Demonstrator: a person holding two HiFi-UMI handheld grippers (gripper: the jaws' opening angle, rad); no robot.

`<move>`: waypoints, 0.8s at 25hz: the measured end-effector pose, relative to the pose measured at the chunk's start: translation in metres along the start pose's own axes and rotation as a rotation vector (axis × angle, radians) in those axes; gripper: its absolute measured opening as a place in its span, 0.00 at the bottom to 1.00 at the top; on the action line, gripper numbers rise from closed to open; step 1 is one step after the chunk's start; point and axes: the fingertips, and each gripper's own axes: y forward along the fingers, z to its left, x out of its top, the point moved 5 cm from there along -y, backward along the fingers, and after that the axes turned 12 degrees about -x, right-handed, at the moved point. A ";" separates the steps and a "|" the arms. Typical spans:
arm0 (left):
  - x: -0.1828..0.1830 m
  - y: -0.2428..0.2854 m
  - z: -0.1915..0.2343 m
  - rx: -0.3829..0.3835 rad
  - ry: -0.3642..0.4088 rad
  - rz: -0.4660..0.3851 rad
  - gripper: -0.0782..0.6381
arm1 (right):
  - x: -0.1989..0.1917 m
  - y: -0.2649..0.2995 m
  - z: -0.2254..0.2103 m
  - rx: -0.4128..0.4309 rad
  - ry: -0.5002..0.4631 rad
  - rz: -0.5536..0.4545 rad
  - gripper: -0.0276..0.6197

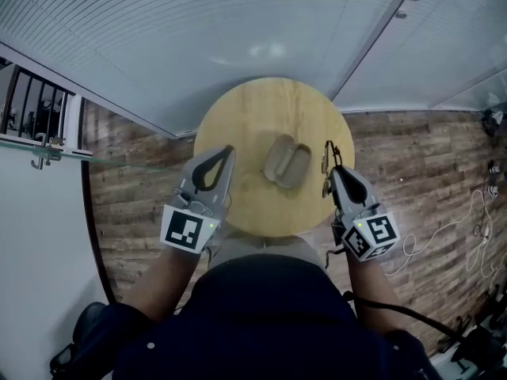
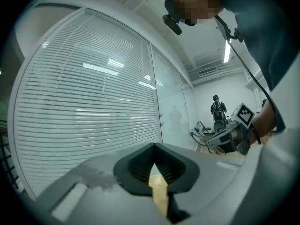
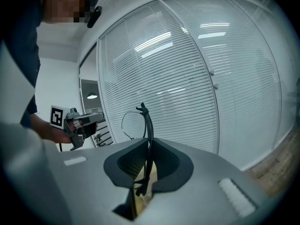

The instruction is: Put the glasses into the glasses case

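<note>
An open tan glasses case (image 1: 286, 161) lies in the middle of the round wooden table (image 1: 253, 109). My right gripper (image 1: 333, 167) is over the table's right edge, shut on a pair of thin dark-framed glasses (image 1: 326, 165). In the right gripper view the glasses (image 3: 147, 125) stand upright between the jaws, one lens (image 3: 133, 123) sticking out to the left beyond my right gripper (image 3: 149, 143). My left gripper (image 1: 229, 152) hovers left of the case, jaws shut with nothing in them. The left gripper view shows my left gripper (image 2: 154, 146) with its tips together and only bare table seen through them.
Behind the table runs a glass wall with white blinds (image 1: 198, 30). Wooden plank floor (image 1: 428, 157) surrounds the table, with a white cable (image 1: 475, 220) on it at the right. A person (image 2: 216, 110) stands far off in the left gripper view.
</note>
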 end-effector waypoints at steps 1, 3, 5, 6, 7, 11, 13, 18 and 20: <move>-0.002 0.002 0.003 0.001 0.003 -0.001 0.11 | -0.001 0.004 0.000 0.000 -0.002 0.004 0.10; -0.007 0.004 0.007 -0.001 0.013 0.001 0.11 | -0.005 0.013 0.002 0.001 -0.006 0.011 0.10; -0.014 0.005 0.010 -0.001 0.007 0.007 0.11 | -0.010 0.021 0.004 0.003 -0.003 0.017 0.10; -0.018 0.005 0.010 0.000 0.000 0.011 0.11 | -0.013 0.024 0.004 0.004 -0.001 0.021 0.10; -0.022 0.007 0.011 0.000 -0.004 0.016 0.11 | -0.016 0.027 0.003 0.005 0.001 0.027 0.10; -0.038 0.015 0.015 -0.015 -0.011 0.043 0.11 | -0.028 0.041 -0.002 0.006 0.005 0.055 0.10; -0.046 0.018 0.020 -0.022 -0.025 0.050 0.11 | -0.034 0.050 -0.001 0.007 0.003 0.062 0.10; -0.061 0.023 0.030 -0.031 -0.025 0.055 0.11 | -0.052 0.068 0.003 0.008 0.007 0.087 0.10; -0.067 0.027 0.030 -0.036 -0.031 0.061 0.11 | -0.059 0.072 0.001 0.006 0.008 0.099 0.10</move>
